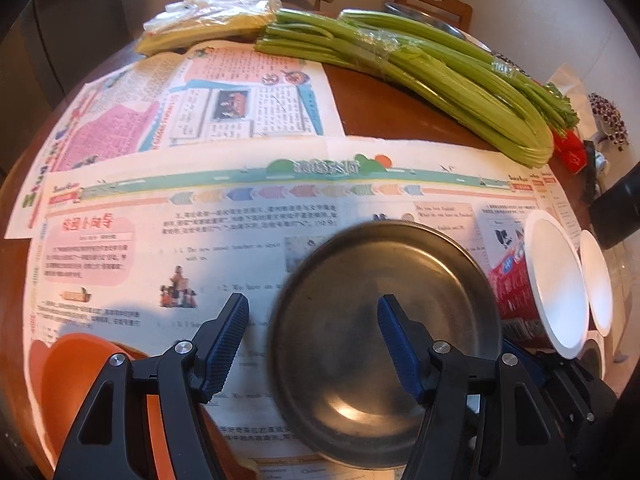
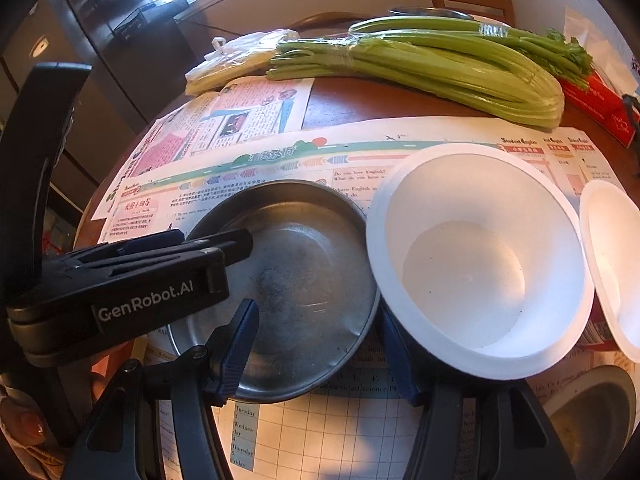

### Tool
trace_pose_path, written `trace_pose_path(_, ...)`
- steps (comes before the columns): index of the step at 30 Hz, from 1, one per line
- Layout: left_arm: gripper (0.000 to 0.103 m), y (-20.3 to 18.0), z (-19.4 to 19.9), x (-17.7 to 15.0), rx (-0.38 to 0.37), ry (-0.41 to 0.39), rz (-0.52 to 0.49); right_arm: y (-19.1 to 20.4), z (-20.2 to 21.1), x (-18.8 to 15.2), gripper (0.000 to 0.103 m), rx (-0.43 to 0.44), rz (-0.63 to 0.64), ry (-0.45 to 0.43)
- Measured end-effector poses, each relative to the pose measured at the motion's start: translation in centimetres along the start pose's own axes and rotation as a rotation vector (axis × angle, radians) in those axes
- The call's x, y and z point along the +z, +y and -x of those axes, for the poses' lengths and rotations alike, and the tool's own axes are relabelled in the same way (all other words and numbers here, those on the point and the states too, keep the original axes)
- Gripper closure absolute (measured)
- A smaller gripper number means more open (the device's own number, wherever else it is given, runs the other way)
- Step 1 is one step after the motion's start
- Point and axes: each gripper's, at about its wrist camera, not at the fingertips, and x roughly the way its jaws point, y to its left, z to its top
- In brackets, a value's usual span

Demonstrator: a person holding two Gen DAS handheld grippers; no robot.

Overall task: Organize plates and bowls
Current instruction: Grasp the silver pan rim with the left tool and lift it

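Left gripper (image 1: 313, 344) wide open over steel plate (image 1: 384, 344)

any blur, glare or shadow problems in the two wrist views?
Left wrist: round steel pan has a motion-smeared rim and a glare spot low inside; shadow darkens the printed newspaper at lower left. Right wrist: sharper; large white foam bowl near blown out, window glare top left. Both: strong fisheye bending.

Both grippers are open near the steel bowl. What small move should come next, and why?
Probably close the left gripper on the steel bowl rim: its open fingers seem to straddle the near-left rim, nothing is held, and the white bowl sits right beside it.
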Motion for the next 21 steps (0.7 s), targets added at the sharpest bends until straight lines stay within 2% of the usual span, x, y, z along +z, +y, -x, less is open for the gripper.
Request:
trace_pose_path(6, 0.044, 0.0, 0.1, -0.3, 0.005, -0.004, -0.006, 0.8, -0.2, -0.3, 0.043, -0.002, 0.053, -0.019)
trace_pose_path(13, 0.044, 0.1, 0.5, -0.6, -0.003, 0.005, -0.001, 0.8, 0.0, -0.4, 0.043, -0.001, 0.054, -0.015)
trace_pose_path(21, 0.043, -0.3, 2.0, -1.8, 0.006, -0.025, -0.006, 1.0, 0.7, -1.3, 0.043, 0.021, 0.057, -0.004)
